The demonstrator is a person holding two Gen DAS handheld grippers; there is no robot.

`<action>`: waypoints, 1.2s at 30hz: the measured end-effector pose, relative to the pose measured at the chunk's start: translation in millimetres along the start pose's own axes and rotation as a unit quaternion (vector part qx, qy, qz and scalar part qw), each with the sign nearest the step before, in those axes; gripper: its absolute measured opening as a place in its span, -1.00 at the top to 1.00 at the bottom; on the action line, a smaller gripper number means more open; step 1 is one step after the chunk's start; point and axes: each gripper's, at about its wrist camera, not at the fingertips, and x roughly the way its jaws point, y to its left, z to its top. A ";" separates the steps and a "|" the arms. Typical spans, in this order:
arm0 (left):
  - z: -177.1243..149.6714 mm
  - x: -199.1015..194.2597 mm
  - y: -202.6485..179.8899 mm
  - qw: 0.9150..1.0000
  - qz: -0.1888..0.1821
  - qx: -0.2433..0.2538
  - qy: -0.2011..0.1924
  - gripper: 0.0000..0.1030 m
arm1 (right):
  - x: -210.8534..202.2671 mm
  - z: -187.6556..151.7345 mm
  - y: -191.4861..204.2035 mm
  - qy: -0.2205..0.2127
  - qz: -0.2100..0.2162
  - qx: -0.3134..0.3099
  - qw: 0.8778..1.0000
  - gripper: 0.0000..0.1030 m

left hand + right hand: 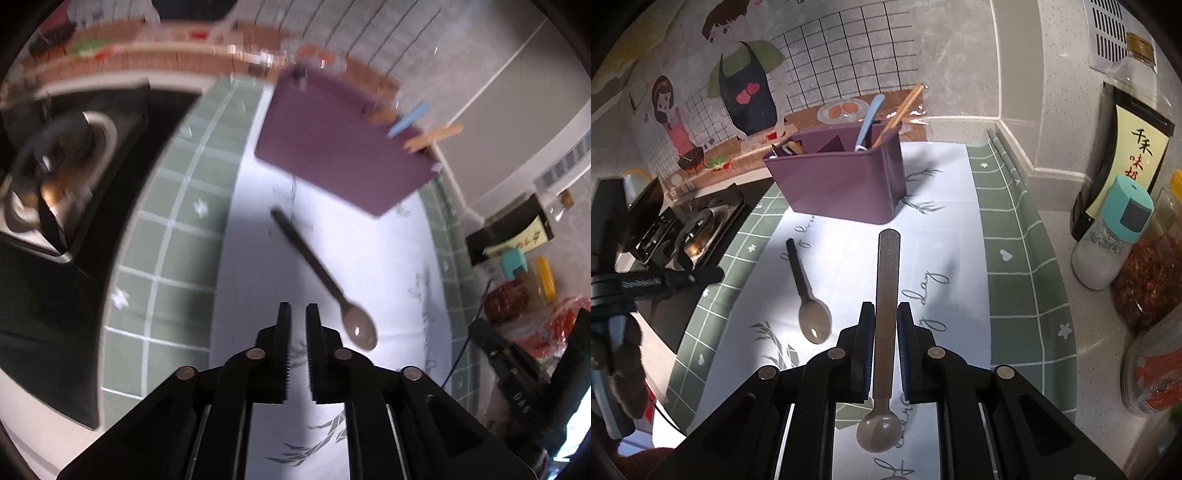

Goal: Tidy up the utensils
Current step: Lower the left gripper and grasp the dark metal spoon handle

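My right gripper (885, 310) is shut on a brown spoon (885, 295), gripping its handle; the bowl hangs toward the camera and the handle tip points at the purple utensil holder (842, 181). The holder holds a blue utensil (868, 120) and wooden chopsticks (901, 110). A second brown spoon (809, 295) lies on the white mat left of my right gripper. In the left wrist view that spoon (325, 284) lies just right of my left gripper (298, 314), whose fingers stand a narrow gap apart with nothing between them. The holder (340, 147) is beyond it.
A gas stove (690, 229) sits on the left, also in the left wrist view (55, 177). A salt shaker (1115, 236), a dark bottle (1126, 140) and food jars (1148, 280) stand on the right. A green checked mat (1015, 258) borders the white one.
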 end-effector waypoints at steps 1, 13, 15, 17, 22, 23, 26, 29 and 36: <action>-1.7 6.3 -1.7 1.000 -0.002 0.005 0.009 0.60 | 0.8 -0.9 -2.1 0.002 -0.002 0.002 1.000 0.78; 17.8 60.9 -31.1 0.997 -0.016 -0.003 0.075 0.33 | -0.8 -14.9 -29.2 0.017 -0.027 0.031 0.999 0.78; 23.8 65.9 -28.2 0.997 -0.001 -0.018 0.069 0.29 | -0.8 -16.5 -33.5 0.019 -0.031 0.037 0.999 0.78; 30.6 72.3 -27.4 0.998 0.022 -0.026 0.061 0.28 | -1.1 -17.7 -37.3 0.021 -0.035 0.043 0.998 0.78; 40.0 85.8 -48.6 0.996 0.070 0.034 0.038 0.26 | -1.0 -17.9 -41.4 0.020 -0.041 0.049 0.998 0.78; 39.9 87.1 -53.5 0.995 0.078 0.052 0.035 0.26 | -0.3 -18.2 -41.2 0.020 -0.042 0.049 0.998 0.78; 28.3 91.7 -71.3 0.983 0.107 0.144 0.026 0.26 | 2.7 -16.5 -39.4 0.021 -0.040 0.046 0.998 0.78; 12.9 87.8 -73.6 0.973 0.105 0.206 0.024 0.26 | 8.3 -13.6 -35.0 0.024 -0.035 0.040 0.998 0.78; -5.4 62.8 -38.9 0.968 0.086 0.231 0.034 0.26 | 19.5 -8.5 -20.5 0.029 -0.016 0.027 0.999 0.78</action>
